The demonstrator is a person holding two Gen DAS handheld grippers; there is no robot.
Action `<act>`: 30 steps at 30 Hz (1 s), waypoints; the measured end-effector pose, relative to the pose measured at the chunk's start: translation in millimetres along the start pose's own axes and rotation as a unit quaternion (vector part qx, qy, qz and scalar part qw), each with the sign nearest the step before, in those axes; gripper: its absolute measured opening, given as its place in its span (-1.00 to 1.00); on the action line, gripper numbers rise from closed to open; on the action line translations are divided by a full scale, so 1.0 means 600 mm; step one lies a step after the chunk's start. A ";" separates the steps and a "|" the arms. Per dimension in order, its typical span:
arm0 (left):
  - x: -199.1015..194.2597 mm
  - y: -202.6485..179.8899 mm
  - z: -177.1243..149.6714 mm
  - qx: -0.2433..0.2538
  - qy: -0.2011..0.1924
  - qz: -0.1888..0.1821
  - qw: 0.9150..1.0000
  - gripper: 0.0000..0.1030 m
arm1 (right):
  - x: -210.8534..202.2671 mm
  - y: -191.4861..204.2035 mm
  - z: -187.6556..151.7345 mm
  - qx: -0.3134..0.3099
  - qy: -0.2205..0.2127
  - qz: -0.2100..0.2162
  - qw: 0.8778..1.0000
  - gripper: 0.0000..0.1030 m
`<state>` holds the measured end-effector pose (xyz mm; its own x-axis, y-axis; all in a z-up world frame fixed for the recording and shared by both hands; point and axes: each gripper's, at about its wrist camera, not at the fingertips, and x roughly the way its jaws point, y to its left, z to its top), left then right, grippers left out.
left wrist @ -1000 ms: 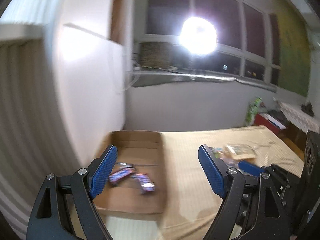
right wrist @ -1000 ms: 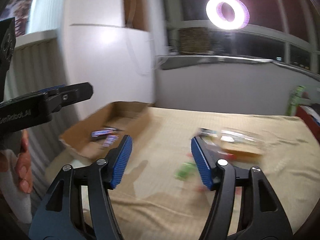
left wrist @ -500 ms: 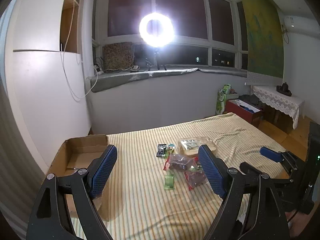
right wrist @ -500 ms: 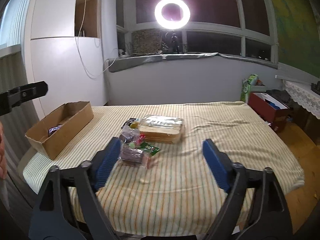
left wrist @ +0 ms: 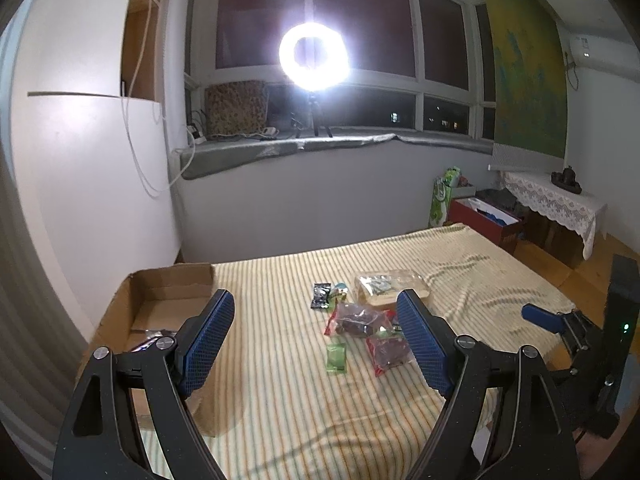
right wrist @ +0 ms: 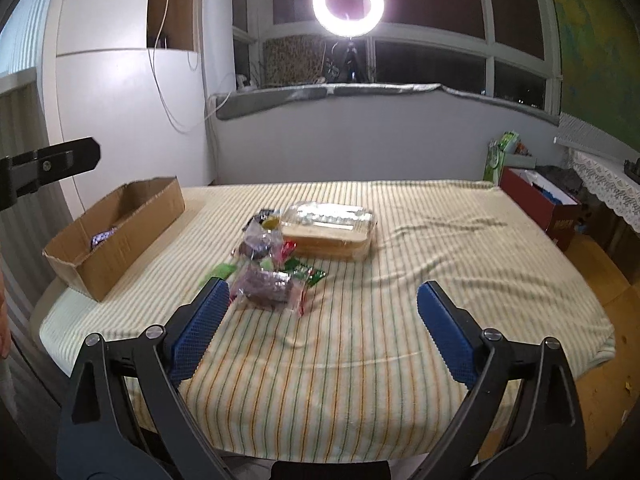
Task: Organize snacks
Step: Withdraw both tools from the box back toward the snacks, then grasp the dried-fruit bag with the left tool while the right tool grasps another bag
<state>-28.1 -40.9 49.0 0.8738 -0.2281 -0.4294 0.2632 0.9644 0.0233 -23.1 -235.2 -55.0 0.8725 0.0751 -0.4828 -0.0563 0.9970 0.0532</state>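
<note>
A pile of small snack packets (left wrist: 360, 324) (right wrist: 272, 264) lies mid-table on a striped cloth, next to a clear plastic tray of snacks (left wrist: 390, 286) (right wrist: 330, 226). A green packet (left wrist: 336, 358) and a black packet (left wrist: 321, 295) lie at the pile's edge. An open cardboard box (left wrist: 168, 292) (right wrist: 120, 228) stands at the table's left with a dark wrapped snack (right wrist: 102, 237) inside. My left gripper (left wrist: 316, 340) is open and empty above the near table, short of the pile. My right gripper (right wrist: 322, 320) is open and empty, just right of the pile.
The striped cloth (right wrist: 400, 300) covers the table, with wrinkles at the right. A white cabinet (right wrist: 128, 120) stands behind the box. A red box (right wrist: 540, 204) and a lace-covered side table (left wrist: 556, 204) stand on the floor to the right. A ring light (right wrist: 348, 4) shines at the window.
Both views swung from the box on the left toward the table's middle, then steadied. Both grippers stayed open and have moved a little closer to the snack pile.
</note>
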 end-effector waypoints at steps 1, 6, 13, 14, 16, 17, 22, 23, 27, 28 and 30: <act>0.010 -0.003 -0.002 0.002 0.005 -0.002 1.000 0.62 | 0.008 -0.001 -0.003 0.000 0.005 0.001 1.000 0.88; 0.068 -0.010 -0.025 0.001 0.039 -0.010 0.999 0.62 | 0.050 -0.006 -0.025 0.003 0.034 0.004 0.999 0.88; 0.144 -0.001 -0.082 -0.020 0.100 -0.025 0.994 0.62 | 0.097 0.003 -0.050 -0.003 0.069 0.015 0.998 0.88; 0.154 0.001 -0.087 -0.024 0.108 -0.027 0.993 0.61 | 0.104 0.005 -0.049 -0.001 0.071 0.018 0.997 0.88; 0.168 0.005 -0.087 -0.030 0.117 -0.034 0.992 0.62 | 0.114 0.008 -0.044 0.001 0.072 0.027 0.997 0.88; 0.174 0.006 -0.084 -0.033 0.120 -0.038 0.992 0.62 | 0.120 0.011 -0.041 0.003 0.072 0.031 0.997 0.88; 0.220 0.001 -0.047 -0.032 0.131 -0.068 0.989 0.62 | 0.150 0.033 -0.024 -0.010 0.078 0.043 0.996 0.88; 0.234 -0.002 -0.042 -0.032 0.139 -0.074 0.987 0.61 | 0.155 0.036 -0.022 -0.011 0.080 0.044 0.996 0.88; 0.294 -0.020 -0.035 -0.020 0.181 -0.098 0.978 0.61 | 0.178 0.047 -0.017 -0.009 0.096 0.053 0.994 0.88; 0.310 -0.024 -0.038 -0.016 0.195 -0.095 0.976 0.61 | 0.184 0.051 -0.017 -0.012 0.099 0.053 0.994 0.88; 0.335 -0.030 -0.046 -0.011 0.220 -0.100 0.970 0.61 | 0.193 0.053 -0.016 -0.015 0.104 0.046 0.993 0.88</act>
<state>131.2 -100.4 -62.6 0.5468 -0.3363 -0.7668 0.3958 0.9108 -0.1173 71.2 -194.4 -117.6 0.7444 0.1659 -0.6468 -0.1491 0.9855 0.0812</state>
